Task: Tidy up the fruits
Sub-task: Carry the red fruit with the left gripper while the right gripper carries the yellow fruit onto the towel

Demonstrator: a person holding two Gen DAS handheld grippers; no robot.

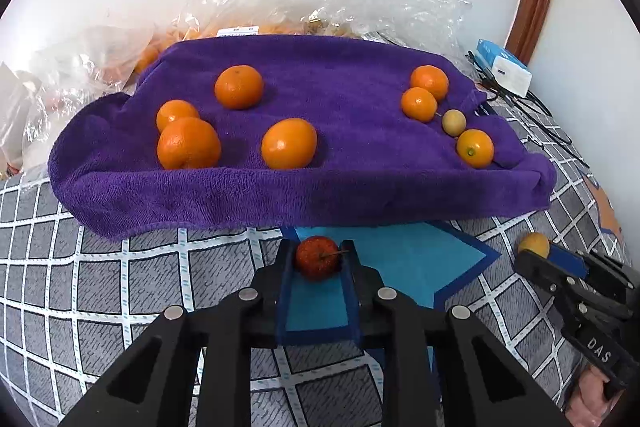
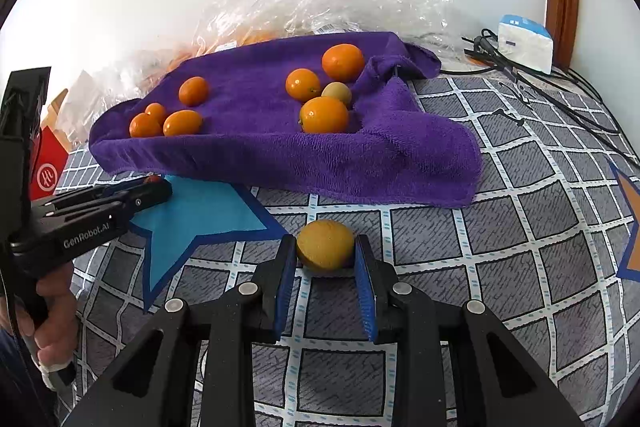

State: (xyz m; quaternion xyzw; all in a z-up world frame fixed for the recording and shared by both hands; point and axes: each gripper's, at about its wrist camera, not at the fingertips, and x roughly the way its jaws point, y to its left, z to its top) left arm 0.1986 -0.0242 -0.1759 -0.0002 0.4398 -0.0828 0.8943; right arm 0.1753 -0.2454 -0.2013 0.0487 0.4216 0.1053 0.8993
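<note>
The left tongs (image 1: 318, 259), at the bottom centre of the left wrist view, are clamped on a small red fruit (image 1: 317, 257) whose thin stem points right, across the pads. Directly above them in the frame spreads the purple towel (image 1: 304, 195), with four larger oranges (image 1: 289, 149) grouped on its left half and three smaller ones (image 1: 419, 104) plus a pale green fruit (image 1: 453, 122) on its right; the red fruit sits just short of the towel's near edge, over a blue star on the checked bedcover (image 1: 120, 291). At the right edge the right tongs (image 1: 538, 251) grip a yellow fruit (image 1: 534, 243). In the right wrist view those tongs (image 2: 325, 253) are closed on the same yellow fruit (image 2: 325, 244), its long axis running left to right between the pads, low over the bedcover, with the towel (image 2: 360, 171) above in the frame. The small-fruit cluster (image 2: 324, 115) likely lies nearer this hand; the left tongs (image 2: 154, 183) appear mid-left, at the towel's near left edge.
</note>
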